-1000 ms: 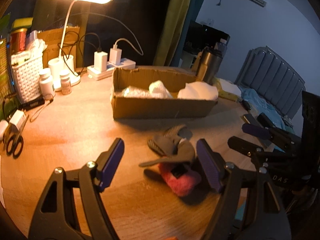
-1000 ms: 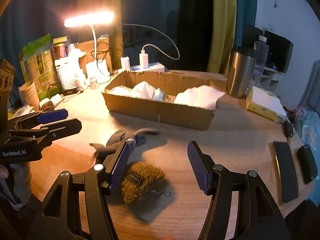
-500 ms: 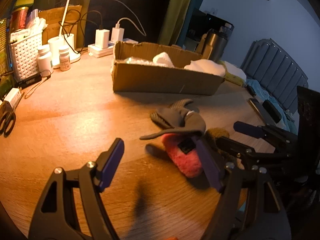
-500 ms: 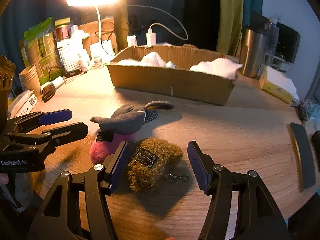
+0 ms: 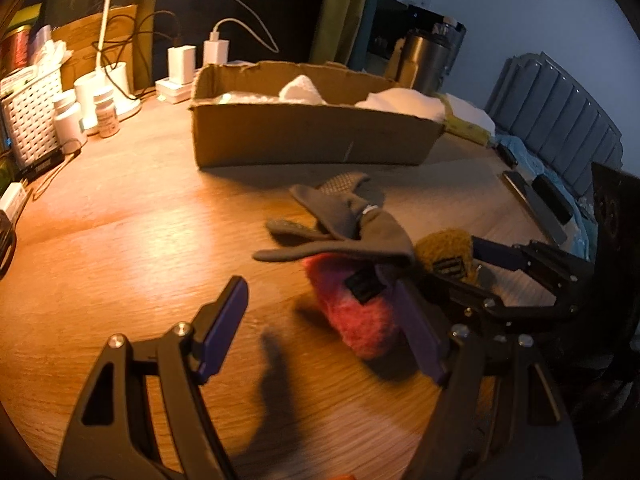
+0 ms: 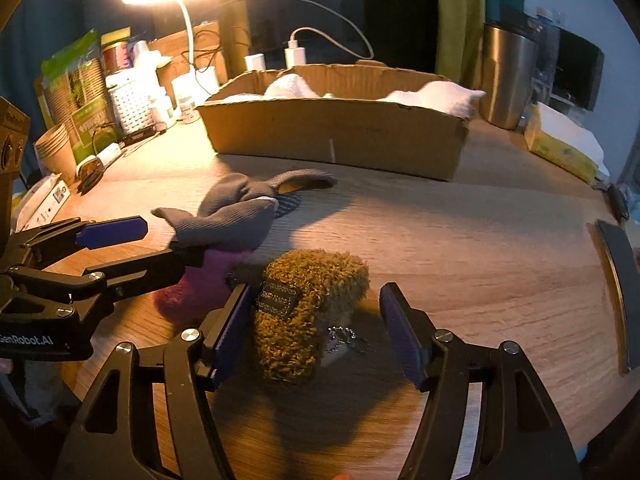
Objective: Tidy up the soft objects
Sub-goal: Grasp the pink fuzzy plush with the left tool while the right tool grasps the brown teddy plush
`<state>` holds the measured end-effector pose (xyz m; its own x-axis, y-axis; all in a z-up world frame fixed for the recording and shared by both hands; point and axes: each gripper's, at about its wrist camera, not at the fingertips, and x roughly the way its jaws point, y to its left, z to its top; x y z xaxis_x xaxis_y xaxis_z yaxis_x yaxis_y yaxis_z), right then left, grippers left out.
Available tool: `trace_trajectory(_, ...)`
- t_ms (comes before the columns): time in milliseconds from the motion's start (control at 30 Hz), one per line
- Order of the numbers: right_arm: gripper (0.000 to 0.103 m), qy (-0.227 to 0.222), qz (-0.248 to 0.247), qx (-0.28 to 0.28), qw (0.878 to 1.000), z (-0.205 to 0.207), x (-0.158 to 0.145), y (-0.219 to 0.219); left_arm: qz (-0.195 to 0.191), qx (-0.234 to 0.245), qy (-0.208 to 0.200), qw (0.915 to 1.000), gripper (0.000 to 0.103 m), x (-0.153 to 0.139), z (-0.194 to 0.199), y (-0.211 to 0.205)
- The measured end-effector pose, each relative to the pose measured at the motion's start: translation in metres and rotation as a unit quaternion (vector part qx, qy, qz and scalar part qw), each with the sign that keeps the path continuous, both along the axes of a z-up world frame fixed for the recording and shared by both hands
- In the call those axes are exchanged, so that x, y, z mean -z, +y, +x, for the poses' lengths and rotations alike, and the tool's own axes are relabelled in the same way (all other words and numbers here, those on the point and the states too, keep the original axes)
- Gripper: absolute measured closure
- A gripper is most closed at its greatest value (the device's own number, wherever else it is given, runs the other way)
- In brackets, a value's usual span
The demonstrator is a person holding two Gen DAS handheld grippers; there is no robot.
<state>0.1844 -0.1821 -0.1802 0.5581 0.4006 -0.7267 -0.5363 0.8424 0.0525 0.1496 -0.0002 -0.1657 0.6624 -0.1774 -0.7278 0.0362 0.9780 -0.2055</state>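
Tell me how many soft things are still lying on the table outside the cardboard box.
3: a grey glove draped over a pink fuzzy pouch, and a brown fuzzy pouch beside it, between the right gripper jaws. Others may be hidden.

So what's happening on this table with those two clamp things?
A person is tidying soft things with a handheld gripper in each hand. The right gripper is open around a brown fuzzy pouch, not yet squeezing it. The left gripper is open at a pink fuzzy pouch that lies partly under a grey glove. Behind them stands a cardboard box that already holds white soft items.
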Motion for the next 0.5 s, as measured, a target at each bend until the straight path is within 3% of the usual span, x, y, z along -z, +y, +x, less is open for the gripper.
trace_trajectory(433, 0.035, -0.002, 0.010, 0.033, 0.999, 0.005, 0.000, -0.039, 0.012, 0.032, 0.032, 0.9989, 0.027, 0.013, 0.019, -0.029)
trace_trajectory(500, 0.034, -0.001, 0.010, 0.033, 0.999, 0.006, 0.000, -0.040, 0.015, 0.034, 0.030, 0.9989, 0.022, 0.014, 0.021, -0.031)
